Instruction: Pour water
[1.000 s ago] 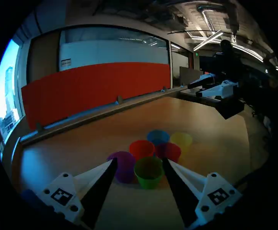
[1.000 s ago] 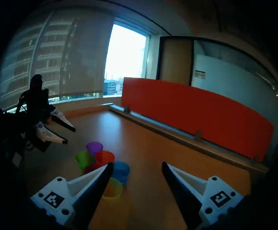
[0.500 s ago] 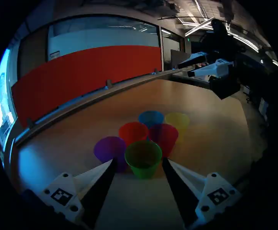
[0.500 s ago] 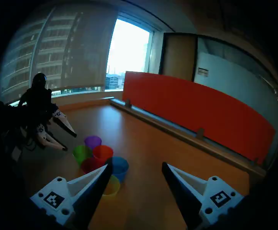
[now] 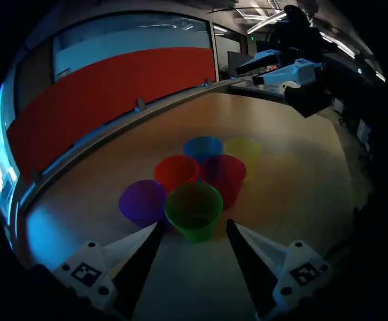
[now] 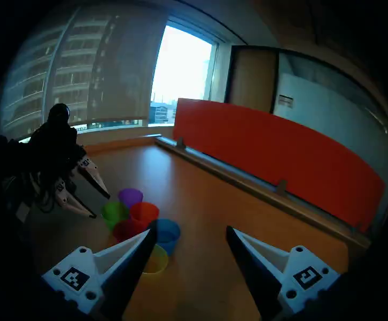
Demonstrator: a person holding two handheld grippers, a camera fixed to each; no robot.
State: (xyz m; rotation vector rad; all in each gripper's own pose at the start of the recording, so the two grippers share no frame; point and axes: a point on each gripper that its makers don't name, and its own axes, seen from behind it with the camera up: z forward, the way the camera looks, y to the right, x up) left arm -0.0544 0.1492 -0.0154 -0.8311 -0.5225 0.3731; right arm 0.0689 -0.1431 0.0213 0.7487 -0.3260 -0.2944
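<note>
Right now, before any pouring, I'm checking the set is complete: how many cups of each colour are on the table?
purple cup: 1
green cup: 1
orange cup: 1
dark red cup: 1
blue cup: 1
yellow cup: 1
Total: 6 cups

Six cups [image 6: 144, 212], one wooden table [image 5: 301, 160]
One each — purple cup [image 5: 142, 202], green cup [image 5: 193, 209], orange cup [image 5: 176, 172], maroon cup [image 5: 223, 176], blue cup [image 5: 202, 148], yellow cup [image 5: 242, 151] — plus two grippers: left gripper [image 5: 194, 224], right gripper [image 6: 191, 229].

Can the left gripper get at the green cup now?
Probably yes: the left gripper is open and the green cup stands straight ahead, nothing between. The purple cup beside may crowd one finger.
</note>
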